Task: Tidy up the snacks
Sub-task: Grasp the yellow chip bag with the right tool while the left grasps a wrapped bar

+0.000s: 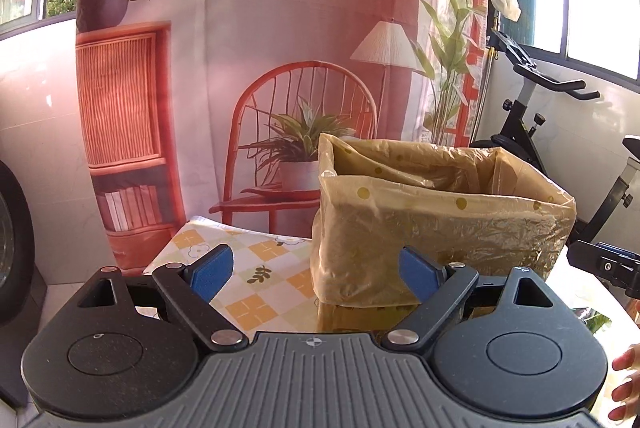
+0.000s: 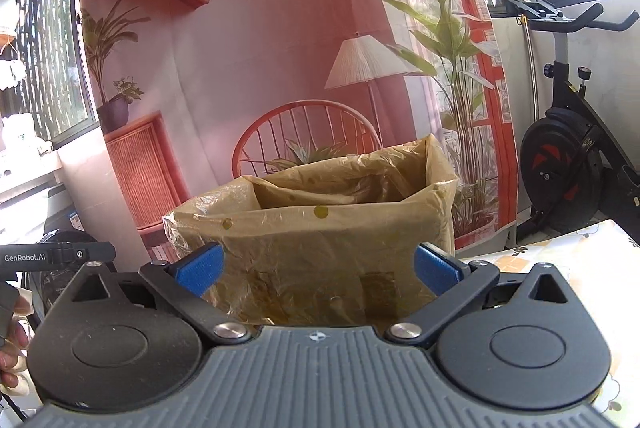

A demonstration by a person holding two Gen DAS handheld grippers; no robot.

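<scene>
Left wrist view shows a cardboard box (image 1: 440,224) lined with thin yellowish dotted plastic at about 1 o'clock on the tabletop (image 1: 256,280); its top is open, and what lies inside I cannot tell. Left gripper (image 1: 316,270) has its fingers wide, nothing between them. Right gripper (image 2: 318,270) also stands wide and empty, box (image 2: 320,224) at 12 o'clock.
</scene>
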